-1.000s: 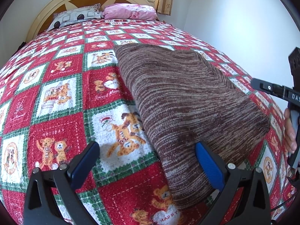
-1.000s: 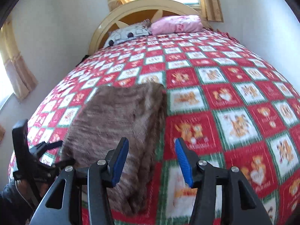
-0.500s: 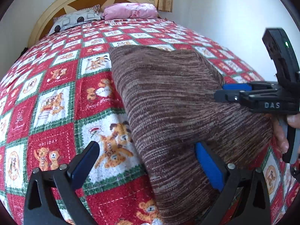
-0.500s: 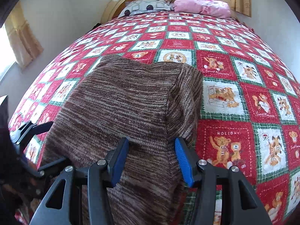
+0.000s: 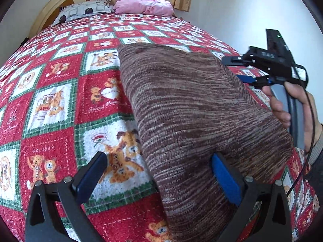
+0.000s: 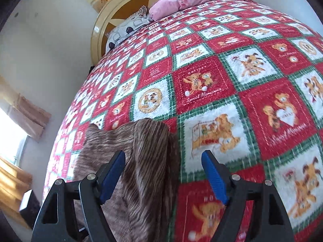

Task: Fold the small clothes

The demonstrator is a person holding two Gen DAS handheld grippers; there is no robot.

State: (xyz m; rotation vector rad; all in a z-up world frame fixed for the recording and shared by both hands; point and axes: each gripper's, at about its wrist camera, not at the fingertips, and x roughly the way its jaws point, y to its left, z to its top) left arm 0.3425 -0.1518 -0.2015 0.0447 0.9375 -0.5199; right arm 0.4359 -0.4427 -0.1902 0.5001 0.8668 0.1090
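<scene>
A brown striped knit garment (image 5: 191, 109) lies folded on the red teddy-bear quilt (image 5: 50, 100). My left gripper (image 5: 159, 176) hovers open over its near left edge, the right pad above the knit and the left pad above the quilt. The right gripper (image 5: 234, 70), held by a hand (image 5: 282, 109), hangs over the garment's far right corner. In the right wrist view that gripper (image 6: 163, 173) is opening; the garment's far end (image 6: 147, 157) lies beneath and between its blue pads, which do not press on it.
A patterned grey pillow (image 5: 84, 10) and a pink pillow (image 5: 143, 5) lie against the cream headboard (image 5: 60, 2). A white wall (image 5: 252, 10) runs close along the bed's right side. A curtained window (image 6: 12, 141) stands at the left.
The right gripper swept in from the bed's right edge to the garment's far end, rolled, and its jaws widened. The left gripper stayed almost still and open.
</scene>
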